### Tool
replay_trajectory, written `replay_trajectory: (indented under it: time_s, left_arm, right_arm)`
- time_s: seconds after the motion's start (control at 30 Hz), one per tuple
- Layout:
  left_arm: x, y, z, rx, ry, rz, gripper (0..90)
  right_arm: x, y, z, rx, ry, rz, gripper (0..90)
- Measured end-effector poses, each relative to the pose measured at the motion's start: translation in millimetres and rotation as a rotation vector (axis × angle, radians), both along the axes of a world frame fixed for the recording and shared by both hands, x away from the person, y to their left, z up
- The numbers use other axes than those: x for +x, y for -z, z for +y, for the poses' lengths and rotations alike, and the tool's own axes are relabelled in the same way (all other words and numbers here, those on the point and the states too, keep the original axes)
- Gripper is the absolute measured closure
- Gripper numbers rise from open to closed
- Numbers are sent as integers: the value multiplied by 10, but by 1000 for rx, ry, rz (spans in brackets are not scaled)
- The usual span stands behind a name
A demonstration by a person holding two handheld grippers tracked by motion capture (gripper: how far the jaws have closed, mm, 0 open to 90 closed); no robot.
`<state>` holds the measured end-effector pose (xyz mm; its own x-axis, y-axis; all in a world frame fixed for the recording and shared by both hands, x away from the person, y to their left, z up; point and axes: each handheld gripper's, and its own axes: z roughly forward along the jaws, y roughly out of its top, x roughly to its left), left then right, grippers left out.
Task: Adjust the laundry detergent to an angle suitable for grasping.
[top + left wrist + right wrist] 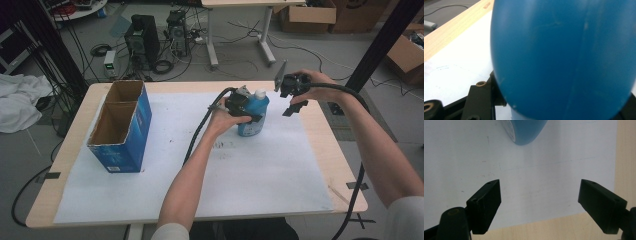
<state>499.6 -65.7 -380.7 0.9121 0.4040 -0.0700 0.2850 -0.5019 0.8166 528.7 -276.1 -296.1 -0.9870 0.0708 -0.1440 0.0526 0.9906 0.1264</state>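
Blue bottle [254, 114] with white cap stood upright on the white paper sheet [280, 175] right of centre, my left gripper [245, 111] clamped around its body, my right gripper [295, 102] hung wide open just beside it, blue cardboard box [131, 131] well apart at left.

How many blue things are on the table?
2. A blue bottle stands upright on the white sheet near the table's far middle, with the left tool around it. A blue box, open at the top, stands on the left side of the table.
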Motion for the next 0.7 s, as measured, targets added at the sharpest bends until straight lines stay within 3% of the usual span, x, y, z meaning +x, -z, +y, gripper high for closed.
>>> replay_trajectory:
  time_s: [0.53,0.7]
  left_arm:
    - [-27,-7,1,8,-20,-28,435]
    - [-101,-33,27,30,6,-38,436]
  right_arm:
    - [-5,17,-14,-5,1,2,186]
    - [-11,20,-32,-6,5,0,186]
